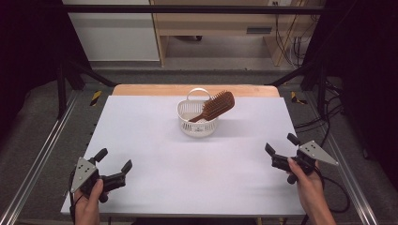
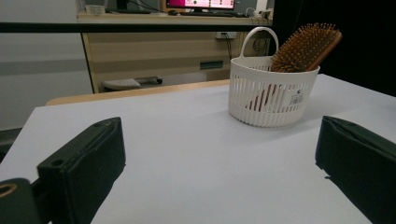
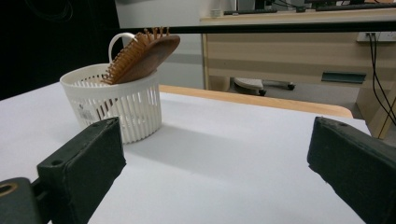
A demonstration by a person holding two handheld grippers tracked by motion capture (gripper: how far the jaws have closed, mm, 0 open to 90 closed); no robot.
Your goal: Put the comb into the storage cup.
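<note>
Our fingers (image 1: 99,186) wrap the handle of the left gripper (image 1: 114,161) at the near left corner of the table (image 1: 155,154); its jaws stand wide apart with nothing between them. Ahead of us, toward the far middle of the white tabletop, sits the basket (image 1: 197,123), white and slotted, with a loop handle at its far side. The hairbrush (image 1: 217,106) lies in it, its handle down inside and its wooden head leaning out over the right rim, bristles up. Nothing stands between either gripper and the basket. At the near right corner our other hand holds the right gripper (image 1: 282,149), its jaws likewise spread and bare. A wooden strip edges the far side of the table. Beyond it we see a grey floor, a pale wooden desk (image 1: 220,23), cables (image 1: 291,44) and black frame bars (image 1: 187,9)
</note>
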